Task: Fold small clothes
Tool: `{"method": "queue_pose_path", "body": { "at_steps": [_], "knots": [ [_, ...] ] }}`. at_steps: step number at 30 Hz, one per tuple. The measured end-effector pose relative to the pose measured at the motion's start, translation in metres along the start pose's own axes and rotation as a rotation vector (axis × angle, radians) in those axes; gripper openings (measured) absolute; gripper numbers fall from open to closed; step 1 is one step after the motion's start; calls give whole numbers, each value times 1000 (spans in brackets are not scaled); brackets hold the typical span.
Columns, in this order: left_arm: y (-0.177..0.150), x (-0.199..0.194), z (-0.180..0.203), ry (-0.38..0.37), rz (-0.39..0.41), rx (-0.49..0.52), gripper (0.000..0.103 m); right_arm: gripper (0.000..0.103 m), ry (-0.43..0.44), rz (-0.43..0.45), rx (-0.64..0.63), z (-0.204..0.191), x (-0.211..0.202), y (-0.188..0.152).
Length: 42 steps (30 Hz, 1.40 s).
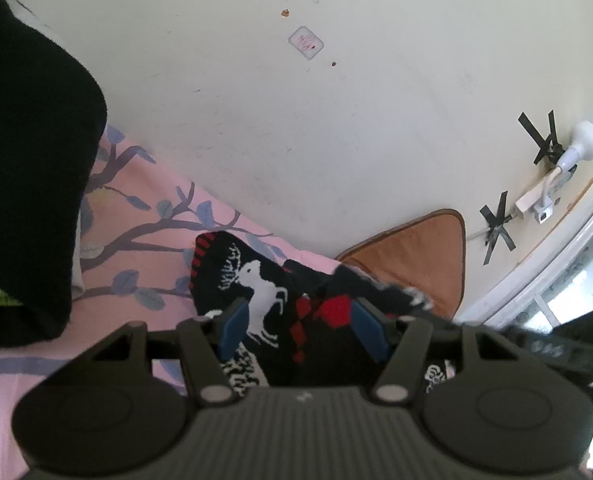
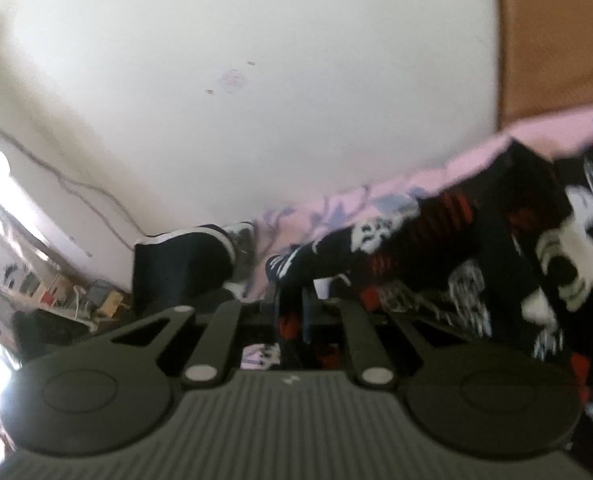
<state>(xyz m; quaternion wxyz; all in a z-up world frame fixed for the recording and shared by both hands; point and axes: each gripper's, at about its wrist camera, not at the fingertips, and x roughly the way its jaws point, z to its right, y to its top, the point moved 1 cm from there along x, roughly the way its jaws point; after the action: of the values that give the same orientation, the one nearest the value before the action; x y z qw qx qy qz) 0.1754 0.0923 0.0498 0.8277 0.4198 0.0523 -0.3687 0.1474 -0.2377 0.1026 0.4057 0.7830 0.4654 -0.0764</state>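
Soft, limp black knitted garment with white reindeer and red diamonds [image 1: 256, 292], best pinched at an edge: right claw [image 2: 292, 312] seemingly clenched on its corner, left claw [image 1: 296, 320] spread astride it.

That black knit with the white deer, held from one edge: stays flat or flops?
Probably flops: the black knit garment already lies bunched and creased on the pink sheet. Likely light, since the right gripper lifts an edge on a narrow pinch. The knit texture should grip the pads rather than slip, though blur limits certainty.
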Motion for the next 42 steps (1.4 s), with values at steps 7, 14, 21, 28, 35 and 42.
{"method": "queue_pose_path", "body": {
  "at_steps": [7, 14, 21, 28, 35, 42],
  "knots": [
    [-1, 1, 1, -13, -14, -6, 58, 13, 42, -19, -16, 5, -49, 11],
    [-6, 5, 7, -4, -29, 23, 59, 13, 69, -172, 15, 17, -68, -33],
    [-6, 7, 2, 13, -36, 9, 60, 13, 224, -253, 206, 15, -36, -69],
    [2, 1, -10, 6, -12, -49, 64, 15, 627, -26, 606, 22, -1, -74],
    [11, -6, -22, 44, 24, -89, 64, 38, 374, -292, 366, 1, 8, -111],
    [14, -8, -22, 68, 35, -77, 64, 38, 103, -148, -120, -45, -30, -49]
  ]
}}
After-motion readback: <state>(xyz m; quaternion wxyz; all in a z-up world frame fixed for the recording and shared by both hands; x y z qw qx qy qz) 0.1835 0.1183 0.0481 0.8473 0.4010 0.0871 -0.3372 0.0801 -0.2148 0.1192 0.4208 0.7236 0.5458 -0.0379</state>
